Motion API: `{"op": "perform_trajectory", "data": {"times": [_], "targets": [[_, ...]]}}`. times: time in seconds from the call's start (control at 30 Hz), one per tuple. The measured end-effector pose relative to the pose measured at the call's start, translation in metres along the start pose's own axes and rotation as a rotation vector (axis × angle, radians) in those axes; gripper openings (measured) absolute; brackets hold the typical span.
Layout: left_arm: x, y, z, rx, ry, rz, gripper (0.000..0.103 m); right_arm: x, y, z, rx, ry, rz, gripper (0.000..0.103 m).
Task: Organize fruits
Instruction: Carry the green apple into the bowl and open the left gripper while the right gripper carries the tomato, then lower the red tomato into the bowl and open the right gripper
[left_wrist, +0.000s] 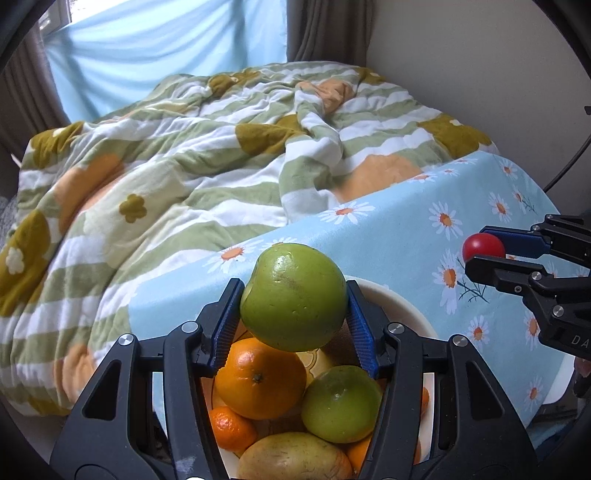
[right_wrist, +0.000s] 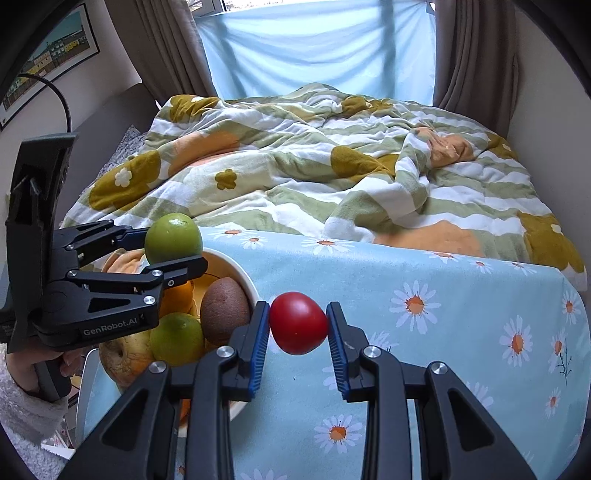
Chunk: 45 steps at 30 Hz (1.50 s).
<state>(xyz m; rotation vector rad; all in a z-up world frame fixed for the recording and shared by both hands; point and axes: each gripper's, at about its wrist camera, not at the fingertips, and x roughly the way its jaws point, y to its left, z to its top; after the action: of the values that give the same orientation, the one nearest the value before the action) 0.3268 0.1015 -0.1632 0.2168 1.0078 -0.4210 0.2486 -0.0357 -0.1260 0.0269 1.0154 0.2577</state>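
My left gripper is shut on a green apple and holds it above the white bowl; it also shows in the right wrist view. The bowl holds an orange, a second green apple, a small mandarin, a yellowish pear and a brown kiwi. My right gripper is shut on a red tomato and holds it above the tablecloth, just right of the bowl. It shows at the right of the left wrist view.
The table wears a light blue daisy-print cloth. Behind it lies a bed with a rumpled green, white and orange quilt. Curtains and a blue-draped window are at the back. A cable hangs at the left wall.
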Motion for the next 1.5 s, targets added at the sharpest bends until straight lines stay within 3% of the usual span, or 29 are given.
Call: {"op": "perform_trajectory", "data": {"times": [0.37,0.4,0.47,0.53,0.8,1.23,1.5], "targets": [[0.012,-0.005,-0.003,0.04,0.05,0.011,0.062,0.007,-0.007,-0.001,0.035,0.009,-0.012,0.029],[0.01,-0.005,-0.003,0.042,0.043,0.014,0.065,0.007,-0.007,-0.001,0.035,0.008,-0.012,0.029],[0.003,-0.005,-0.001,0.037,0.021,0.026,0.103,0.007,-0.007,-0.001,0.035,0.007,-0.012,0.029],[-0.005,-0.003,0.001,0.02,-0.014,0.014,0.103,0.006,-0.008,-0.001,0.034,0.004,-0.013,0.029],[-0.03,0.004,-0.009,-0.037,-0.027,0.03,0.103,-0.007,-0.003,0.001,0.015,-0.012,-0.004,0.029],[-0.092,0.02,-0.072,-0.2,-0.02,0.12,0.103,-0.017,0.036,0.003,-0.112,-0.01,0.084,0.029],[-0.11,0.021,-0.105,-0.274,-0.01,0.143,0.103,0.0,0.058,-0.005,-0.188,0.049,0.141,0.029]]}}
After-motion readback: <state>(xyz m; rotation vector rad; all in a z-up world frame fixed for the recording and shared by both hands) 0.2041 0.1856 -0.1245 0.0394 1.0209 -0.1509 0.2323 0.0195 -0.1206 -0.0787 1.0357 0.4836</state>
